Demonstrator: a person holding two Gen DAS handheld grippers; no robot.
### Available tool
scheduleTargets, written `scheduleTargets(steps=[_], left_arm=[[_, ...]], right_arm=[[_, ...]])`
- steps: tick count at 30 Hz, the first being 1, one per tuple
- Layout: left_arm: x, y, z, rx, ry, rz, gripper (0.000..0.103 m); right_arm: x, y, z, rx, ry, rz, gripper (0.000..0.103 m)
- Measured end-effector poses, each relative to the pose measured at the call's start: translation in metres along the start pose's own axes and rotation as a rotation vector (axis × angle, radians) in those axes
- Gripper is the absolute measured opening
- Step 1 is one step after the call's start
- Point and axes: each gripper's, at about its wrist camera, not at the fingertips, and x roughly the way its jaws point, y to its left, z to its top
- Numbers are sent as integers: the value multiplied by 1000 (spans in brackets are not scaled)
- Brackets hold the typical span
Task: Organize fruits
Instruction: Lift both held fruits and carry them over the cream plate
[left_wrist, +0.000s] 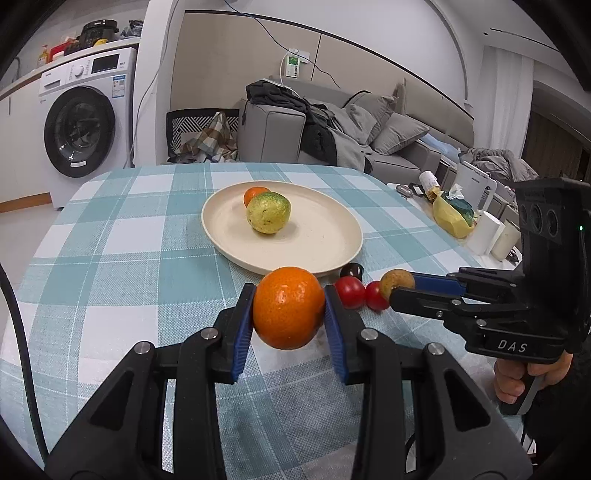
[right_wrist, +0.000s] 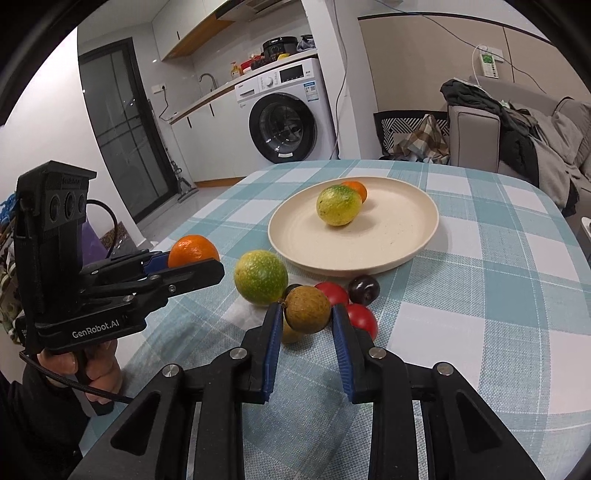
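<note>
teal-and-white checked tablecloth (left_wrist: 110, 236) covers the table, with a round cream plate (left_wrist: 325, 236) at its middle holding a yellow-green mottled fruit (left_wrist: 268, 213) and a small orange tangerine (left_wrist: 254, 195) touching behind it. the left gripper (left_wrist: 288, 308) has its blue-padded fingers (left_wrist: 242, 328) clamped on a large round orange (left_wrist: 288, 307), held just in front of the plate's near rim. from the left wrist the right gripper (left_wrist: 400, 291) shows only side-on, beside a brownish-tan round fruit (left_wrist: 397, 283); the right wrist view shows its fingers (right_wrist: 271, 347) pressed on either side of that fruit (right_wrist: 307, 310), gripping it. only the right wrist view reveals a second green-yellow round fruit (right_wrist: 260, 277) lying on the cloth between the two grippers. two red cherry tomatoes (right_wrist: 362, 319) and a dark purple round fruit (right_wrist: 364, 290) sit close together by the plate's near edge. behind the table stands a white front-loading washing machine (left_wrist: 86, 122) and a grey sofa (left_wrist: 391, 129) piled with clothes.
</note>
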Motion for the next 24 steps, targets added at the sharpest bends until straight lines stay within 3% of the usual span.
scheduleTargets(steps=[24], left_arm=[[20, -7, 37, 10, -45, 45, 33]], right_arm=[[-8, -17, 23, 54, -110, -38, 28]])
